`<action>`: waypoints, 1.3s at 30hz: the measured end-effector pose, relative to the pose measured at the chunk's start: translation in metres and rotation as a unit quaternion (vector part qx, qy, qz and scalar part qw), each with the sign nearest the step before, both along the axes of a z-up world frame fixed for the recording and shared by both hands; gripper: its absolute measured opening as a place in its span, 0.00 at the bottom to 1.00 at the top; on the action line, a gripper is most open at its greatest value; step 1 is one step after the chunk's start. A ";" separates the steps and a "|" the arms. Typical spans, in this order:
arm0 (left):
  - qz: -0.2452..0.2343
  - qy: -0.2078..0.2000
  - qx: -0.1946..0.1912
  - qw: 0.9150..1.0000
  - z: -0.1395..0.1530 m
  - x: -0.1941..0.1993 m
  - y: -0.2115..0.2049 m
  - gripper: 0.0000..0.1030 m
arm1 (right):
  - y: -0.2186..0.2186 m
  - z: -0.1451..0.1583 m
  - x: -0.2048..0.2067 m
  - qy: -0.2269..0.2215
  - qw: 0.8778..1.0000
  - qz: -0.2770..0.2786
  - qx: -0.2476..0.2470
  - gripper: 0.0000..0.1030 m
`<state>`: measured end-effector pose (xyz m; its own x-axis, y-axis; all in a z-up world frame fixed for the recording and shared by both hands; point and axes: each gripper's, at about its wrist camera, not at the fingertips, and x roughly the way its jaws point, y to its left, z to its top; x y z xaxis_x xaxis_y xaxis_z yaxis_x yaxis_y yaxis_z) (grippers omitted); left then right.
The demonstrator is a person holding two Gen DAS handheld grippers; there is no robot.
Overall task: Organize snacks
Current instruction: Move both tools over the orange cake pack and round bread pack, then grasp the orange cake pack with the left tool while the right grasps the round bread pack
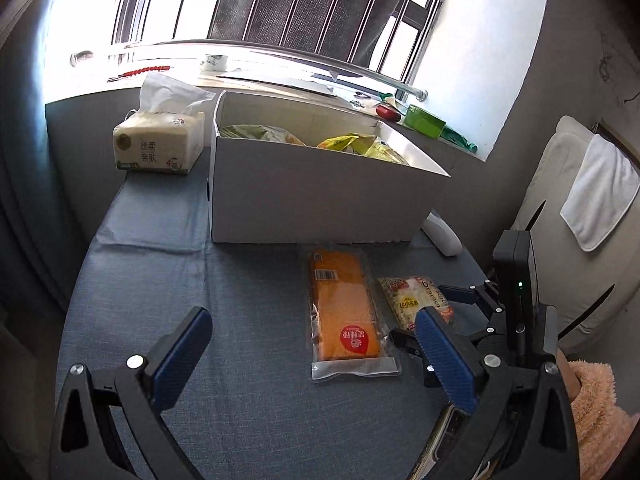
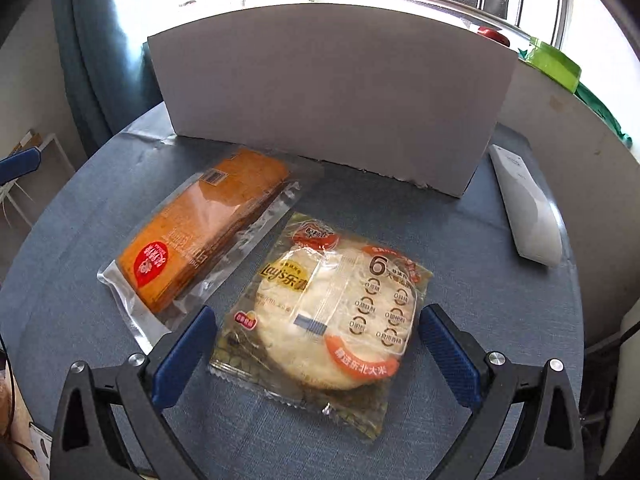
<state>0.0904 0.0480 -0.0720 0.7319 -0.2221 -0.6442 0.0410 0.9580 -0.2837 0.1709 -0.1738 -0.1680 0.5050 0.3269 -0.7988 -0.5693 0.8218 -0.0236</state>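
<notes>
From the left wrist view, the white cardboard box (image 1: 316,196) shows its open top, with 2 yellow-green snack bags (image 1: 360,145) lying inside; the right wrist view meets only the box's blank front wall (image 2: 332,120) and nothing of its contents. The left view alone takes in the tissue pack (image 1: 158,144) standing just beside the box's left side, and the windowsill (image 1: 280,80) behind with a red object (image 1: 388,112) and a green container (image 1: 424,120). The right view alone reads the rice cracker packet (image 2: 332,312) clearly: a round pale cracker in clear wrap, lying flat on the blue-grey tablecloth (image 2: 500,320), with a large 6 printed on it. The right gripper (image 2: 318,356) is spread wide, its blue pads on either side of the packet's near end, apparently not touching it. The orange cake slice packet (image 2: 200,236) lies just left of it, their wrappers touching or overlapping at one edge, its far end close to the box. A white remote control (image 2: 528,216) lies to the right of the box's corner. The left gripper (image 1: 316,356) hangs spread and empty over bare cloth, with the orange packet (image 1: 346,312) between and beyond its fingers; the right gripper's black body (image 1: 516,292) partly hides the cracker packet (image 1: 412,296).
</notes>
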 end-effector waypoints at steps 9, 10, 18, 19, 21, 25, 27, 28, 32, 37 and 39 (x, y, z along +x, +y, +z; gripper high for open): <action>-0.027 0.051 0.046 0.997 -0.024 0.023 -0.019 1.00 | -0.016 0.011 -0.006 -0.003 1.000 -0.008 0.022 0.74; -0.034 0.060 0.053 0.996 -0.028 0.028 -0.025 1.00 | -0.023 0.013 -0.008 0.006 0.999 -0.007 0.043 0.74; -0.084 0.108 0.124 0.983 -0.060 0.077 -0.074 1.00 | -0.086 0.043 -0.027 0.016 0.988 -0.061 0.142 0.74; -0.083 0.111 0.130 0.982 -0.062 0.082 -0.078 1.00 | -0.092 0.045 -0.030 0.013 0.987 -0.067 0.145 0.74; -0.078 0.123 0.136 0.980 -0.066 0.092 -0.083 1.00 | -0.100 0.048 -0.034 0.011 0.985 -0.077 0.156 0.75; -0.085 0.130 0.140 0.978 -0.073 0.100 -0.086 1.00 | -0.116 0.047 -0.037 0.017 0.978 -0.093 0.183 0.75; -0.093 0.123 0.149 0.977 -0.072 0.097 -0.085 0.98 | -0.118 0.045 -0.037 0.022 0.978 -0.097 0.184 0.75; -0.100 0.118 0.151 0.976 -0.071 0.094 -0.084 0.95 | -0.120 0.044 -0.038 0.026 0.978 -0.096 0.185 0.75; -0.124 0.105 0.160 0.974 -0.060 0.077 -0.080 0.56 | -0.118 0.039 -0.040 0.034 0.978 -0.091 0.186 0.75; -0.112 0.056 0.095 0.988 -0.038 0.045 -0.055 0.55 | -0.109 0.039 -0.045 0.037 0.979 -0.074 0.187 0.75; -0.105 0.024 0.082 0.991 -0.018 0.031 -0.045 0.55 | -0.106 0.044 -0.047 0.030 0.980 -0.068 0.184 0.75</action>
<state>0.1218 0.0028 -0.0895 0.6474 -0.2568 -0.7176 0.2354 0.9629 -0.1323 0.1235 -0.2794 -0.1244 0.5202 0.5312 -0.6688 -0.4454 0.8369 0.3182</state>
